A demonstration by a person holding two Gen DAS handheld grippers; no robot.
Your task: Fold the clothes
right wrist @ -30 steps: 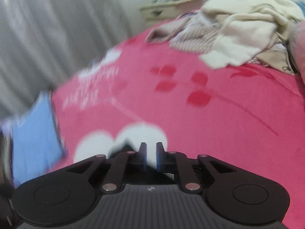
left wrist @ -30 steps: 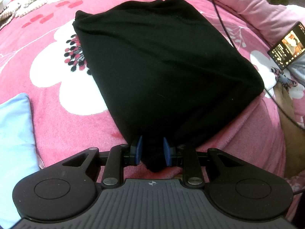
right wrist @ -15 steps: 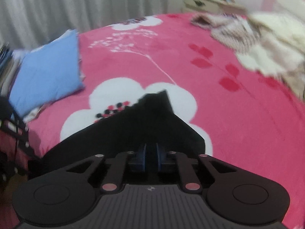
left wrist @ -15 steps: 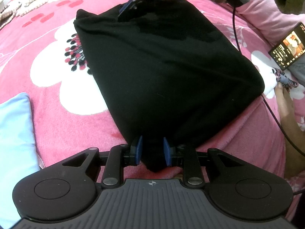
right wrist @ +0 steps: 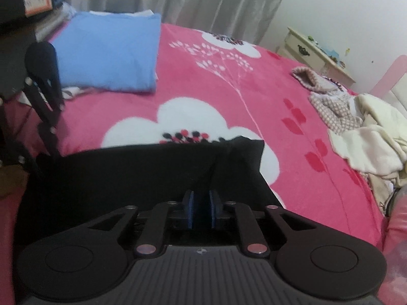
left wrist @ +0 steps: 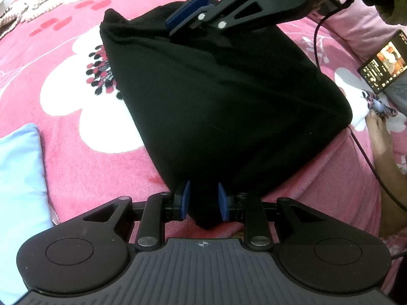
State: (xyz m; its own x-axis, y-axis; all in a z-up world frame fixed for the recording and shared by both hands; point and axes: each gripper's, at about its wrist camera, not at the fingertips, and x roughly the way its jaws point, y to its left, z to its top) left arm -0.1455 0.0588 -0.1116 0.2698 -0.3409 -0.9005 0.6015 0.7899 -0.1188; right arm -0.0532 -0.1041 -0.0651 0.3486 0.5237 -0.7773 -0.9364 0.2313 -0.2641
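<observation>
The folded black garment (left wrist: pixel 216 96) lies on the pink bed (left wrist: pixel 63 152), its long axis running from the left tongs (left wrist: pixel 202 202) toward the right tongs (right wrist: pixel 201 212). Left tongs pinch its near corner. Right tongs, just reopening slightly, are nearly closed over its far edge with cloth between them; whether they grip, I cannot tell.

no readable text, labels too blurred

Each hand-held gripper (left wrist: pixel 202 204) (right wrist: pixel 201 212) has a matte black ribbed body, two round side discs, silver pivot screws, and blue pads (left wrist: pixel 185 199). A black cable (left wrist: pixel 366 152) trails alongside.
</observation>
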